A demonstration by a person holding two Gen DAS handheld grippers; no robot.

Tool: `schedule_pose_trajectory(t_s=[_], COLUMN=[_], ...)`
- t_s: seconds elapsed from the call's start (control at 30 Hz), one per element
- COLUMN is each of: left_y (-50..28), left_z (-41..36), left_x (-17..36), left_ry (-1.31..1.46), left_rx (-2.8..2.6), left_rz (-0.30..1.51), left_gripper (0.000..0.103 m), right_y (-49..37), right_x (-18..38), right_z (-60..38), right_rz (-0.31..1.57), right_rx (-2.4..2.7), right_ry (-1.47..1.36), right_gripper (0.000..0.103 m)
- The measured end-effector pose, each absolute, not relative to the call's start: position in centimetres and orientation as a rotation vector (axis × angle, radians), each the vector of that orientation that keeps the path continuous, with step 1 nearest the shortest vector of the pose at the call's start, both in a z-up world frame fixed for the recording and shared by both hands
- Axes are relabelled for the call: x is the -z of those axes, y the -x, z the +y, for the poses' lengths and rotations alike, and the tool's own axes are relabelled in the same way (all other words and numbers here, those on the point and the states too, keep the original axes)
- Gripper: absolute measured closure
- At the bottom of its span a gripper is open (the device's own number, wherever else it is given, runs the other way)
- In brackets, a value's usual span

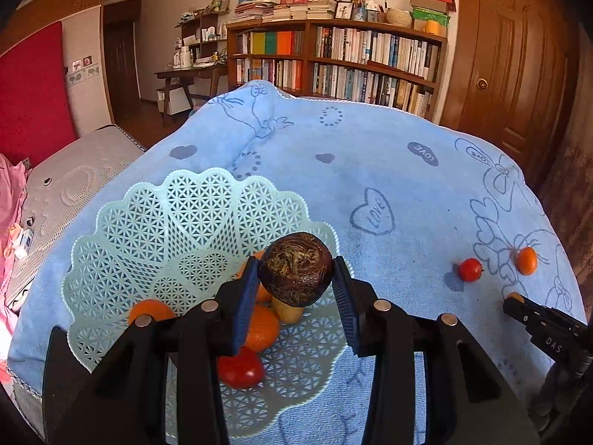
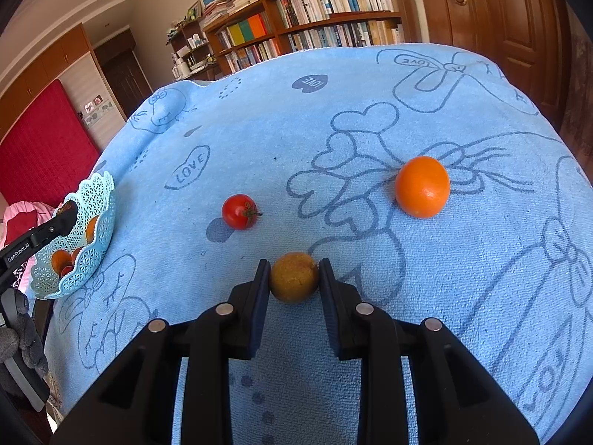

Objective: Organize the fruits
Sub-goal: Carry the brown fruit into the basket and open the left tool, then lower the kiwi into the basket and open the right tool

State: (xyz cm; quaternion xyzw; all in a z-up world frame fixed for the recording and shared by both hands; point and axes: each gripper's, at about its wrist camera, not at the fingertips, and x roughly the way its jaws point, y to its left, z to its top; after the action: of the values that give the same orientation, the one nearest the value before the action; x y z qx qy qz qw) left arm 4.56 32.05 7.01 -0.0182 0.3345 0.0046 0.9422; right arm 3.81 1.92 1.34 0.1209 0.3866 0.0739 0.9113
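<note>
Right wrist: longan between jaws.

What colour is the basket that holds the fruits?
The basket is pale mint green, with a lace-like pattern of small holes; it shows best in the left wrist view.

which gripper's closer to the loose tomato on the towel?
Right. The right gripper grips a yellow fruit just beside the tomato; the left gripper is over the basket.

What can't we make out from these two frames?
- Basket contents: left wrist view, dark brown fruit and jaws cover several pieces; exact count unclear.
- Same basket in right wrist view: too small, near the edge.
- Yellow-brown fruit: right wrist view, lifted or resting on the towel, unclear.
</note>
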Motion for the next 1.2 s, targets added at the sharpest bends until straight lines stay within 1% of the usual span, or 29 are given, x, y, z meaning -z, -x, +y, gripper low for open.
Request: schedule_pose_trajectory(t_s=[0.47,0.5,0.53,0.6,0.97,1.03,1.2], left_y=[-4.1,-4.0,-3.9,-3.6,-2.1,-1.9,-1.4], left_z=[36.4,36.6,36.8,37.3,40.8,41.1,41.8], left_x=[-6.4,-6.4,-6.6,-6.9,-8.8,-8.9,-9.2], left_ry=[0.079,0.084,0.088,0.098,0.164,0.172,0.181], left_rx=[-0.098,-0.104,-0.113,-0.131,-0.194,-0.199,-0.197], left_rz=[0.690,0.685,0.677,0.659,0.600,0.596,0.580], left_gripper=[0.061,0.059,0.051,0.040,0.030,0.022,0.021], right_y=[-3.6,-3.6,-3.6,-3.5,-3.0,-2.9,-2.7], right_x=[-1.3,-1.3,-1.4,-1.4,-2.3,-2.8,-4.3], right_z=[2.0,2.1,2.1,2.3,3.5,4.6,8.0], right_rz=[0.796,0.796,0.796,0.797,0.788,0.782,0.759], right_rx=[-0.136,-0.135,-0.133,-0.130,-0.158,-0.180,-0.255], right_ry=[-0.239,-0.237,-0.234,-0.227,-0.243,-0.231,-0.196], right_gripper=[0.076,0.076,0.076,0.076,0.076,0.076,0.076])
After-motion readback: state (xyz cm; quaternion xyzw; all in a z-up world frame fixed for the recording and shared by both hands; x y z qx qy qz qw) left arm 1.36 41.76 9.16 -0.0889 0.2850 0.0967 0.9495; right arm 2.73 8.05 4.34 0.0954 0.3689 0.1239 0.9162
